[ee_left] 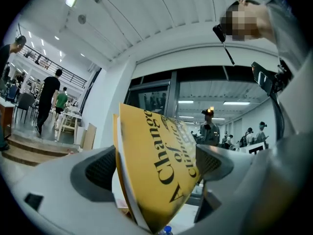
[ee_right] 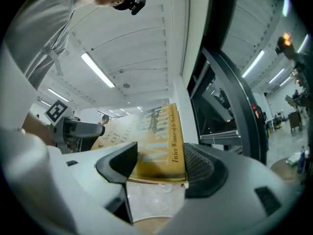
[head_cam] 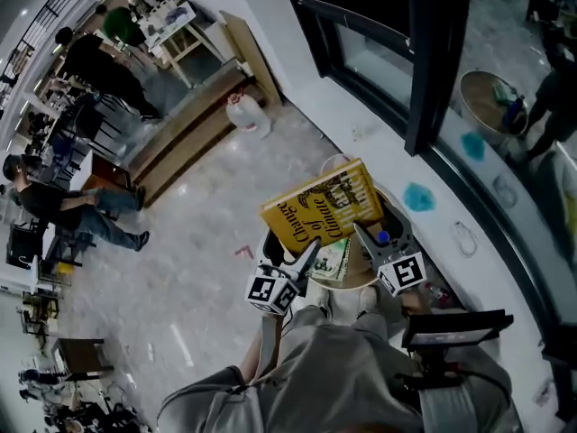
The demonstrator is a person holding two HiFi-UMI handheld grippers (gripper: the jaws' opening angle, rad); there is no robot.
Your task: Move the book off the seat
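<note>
A yellow hardback book hangs tilted in the air above a round seat, held between both grippers. My left gripper is shut on its near left edge; in the left gripper view the book stands on edge, wedged between that gripper's pads. My right gripper is shut on the near right edge, and in the right gripper view the book's spine side lies between that gripper's two pads. A second, greenish book lies on the seat under the yellow one.
A white sill and black window frame run just beyond the seat. A water jug and wooden steps stand on the floor at the upper left. Several people are at the far left.
</note>
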